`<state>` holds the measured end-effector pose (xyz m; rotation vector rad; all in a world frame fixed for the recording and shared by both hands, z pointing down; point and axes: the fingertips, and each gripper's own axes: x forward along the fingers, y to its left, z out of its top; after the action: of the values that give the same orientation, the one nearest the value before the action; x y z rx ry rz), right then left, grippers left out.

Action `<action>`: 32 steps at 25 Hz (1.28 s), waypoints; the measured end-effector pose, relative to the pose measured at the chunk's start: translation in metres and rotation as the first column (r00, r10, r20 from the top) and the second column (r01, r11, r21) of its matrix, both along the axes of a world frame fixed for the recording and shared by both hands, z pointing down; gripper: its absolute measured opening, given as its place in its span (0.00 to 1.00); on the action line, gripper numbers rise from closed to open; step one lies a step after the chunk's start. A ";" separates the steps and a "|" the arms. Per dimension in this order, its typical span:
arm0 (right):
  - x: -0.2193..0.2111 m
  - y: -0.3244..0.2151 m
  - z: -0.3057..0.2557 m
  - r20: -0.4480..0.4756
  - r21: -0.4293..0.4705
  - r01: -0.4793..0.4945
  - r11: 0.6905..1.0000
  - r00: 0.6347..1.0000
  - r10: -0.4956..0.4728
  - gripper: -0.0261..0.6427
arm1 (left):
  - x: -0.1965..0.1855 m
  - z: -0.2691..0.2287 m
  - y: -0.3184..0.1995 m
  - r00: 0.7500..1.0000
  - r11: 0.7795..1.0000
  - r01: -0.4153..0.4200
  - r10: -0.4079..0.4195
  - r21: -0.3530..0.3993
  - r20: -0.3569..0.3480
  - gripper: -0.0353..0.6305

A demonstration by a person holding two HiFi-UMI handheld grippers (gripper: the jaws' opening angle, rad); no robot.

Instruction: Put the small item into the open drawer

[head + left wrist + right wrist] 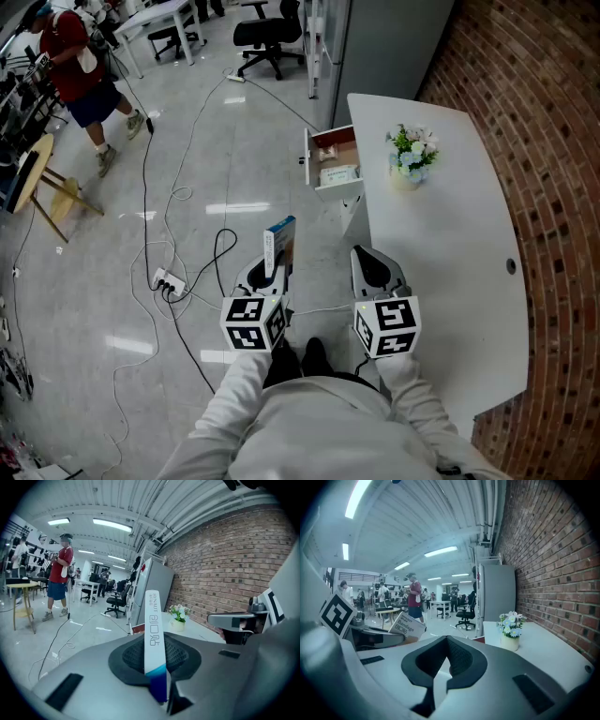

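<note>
Wearing pale sleeves (pixel 281 422) nearest the lens and carrying two tools, marker cubes (pixel 251 323) facing up. Pinching a box (pixel 153 630) upright in the left tool (pixel 266 274), pads (pixel 133 657) pressing flat on its two broad faces down near the blue end, most of its length standing free above the jaws. Carrying the right tool (pixel 446 663) just to the right of the left one, closed right up and gripping nothing.

Facing the open drawer (pixel 336 148), well ahead of both tools and a little right of the left one, hanging out from the far left edge of the counter (pixel 441 244). Seeing a packet (pixel 339 175) lying in the half nearer the tools, with bare bottom showing beyond. Noting a flower pot (pixel 406 178) on the counter just right of the drawer.

Judging the box light and stiff enough for a flat pinch, being thin printed card, yet likely denting under a hard squeeze. Expecting its smooth faces to be sliding a little in the pads, and the tall free end to be swinging about so low a grip. Favouring a hold across the broad faces, nearer the middle, never on the narrow edges. Judging the carry under way, the lowering and letting go not yet done.
</note>
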<state>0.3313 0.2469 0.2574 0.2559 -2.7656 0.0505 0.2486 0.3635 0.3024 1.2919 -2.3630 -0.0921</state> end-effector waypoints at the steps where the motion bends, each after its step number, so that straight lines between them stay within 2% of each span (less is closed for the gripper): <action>1: 0.000 0.000 0.001 0.000 -0.002 0.007 1.000 1.000 -0.007 0.08 | 0.000 0.000 -0.001 1.000 1.000 0.002 -0.002 0.001 0.001 0.15; 7: -0.005 0.002 0.005 -0.013 -0.002 0.051 0.999 0.999 -0.051 0.08 | 0.001 0.001 -0.008 1.000 1.000 0.017 -0.017 0.006 -0.006 0.15; 12: -0.003 -0.007 0.003 0.004 0.008 0.049 0.999 0.999 -0.049 0.08 | 0.004 -0.001 -0.016 1.000 1.000 0.026 -0.026 -0.014 0.004 0.15; 18: -0.007 -0.016 0.007 0.019 -0.034 0.024 0.999 1.000 -0.023 0.08 | -0.004 -0.004 -0.026 0.999 0.999 0.026 -0.025 -0.033 0.021 0.15; 24: -0.041 -0.031 0.015 0.003 -0.024 0.017 1.000 1.000 -0.017 0.08 | -0.040 0.011 -0.049 1.000 0.999 0.008 -0.007 -0.039 0.017 0.15; 32: -0.124 -0.062 0.020 -0.020 -0.014 -0.012 1.000 1.000 0.012 0.08 | -0.123 0.017 -0.088 0.999 0.999 -0.038 0.038 -0.035 0.009 0.15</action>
<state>0.2074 0.1845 0.2773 0.2680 -2.7431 0.0706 0.1257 0.2751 0.3190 1.3231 -2.3364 -0.0330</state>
